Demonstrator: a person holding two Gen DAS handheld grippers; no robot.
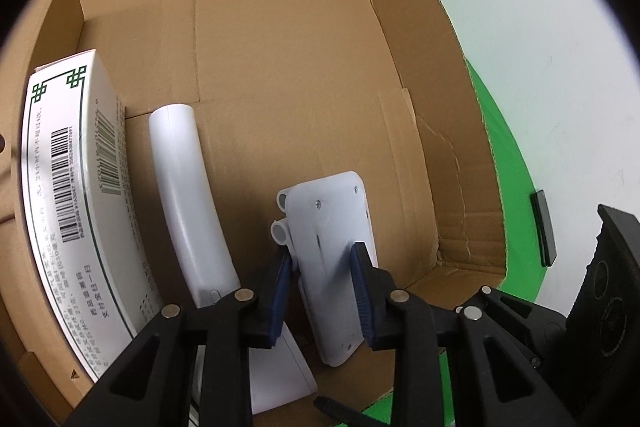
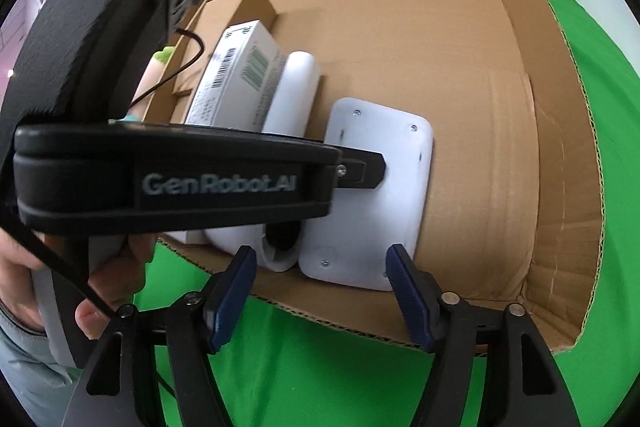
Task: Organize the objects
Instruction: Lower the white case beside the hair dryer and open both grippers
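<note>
Here the left gripper [image 1: 322, 275] is clamped across the white plate [image 1: 332, 251], inside the box [image 1: 280, 47] beside the tube [image 1: 188, 195] and carton [image 1: 76, 195], its long axis running straight ahead from the fingers. The right gripper [image 2: 322, 291] hangs open and empty just outside the box's near wall, farther from the plate.

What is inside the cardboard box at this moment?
Inside the cardboard box: a white printed carton, a white curved tube and a white flat device. Anything under them is hidden.
</note>
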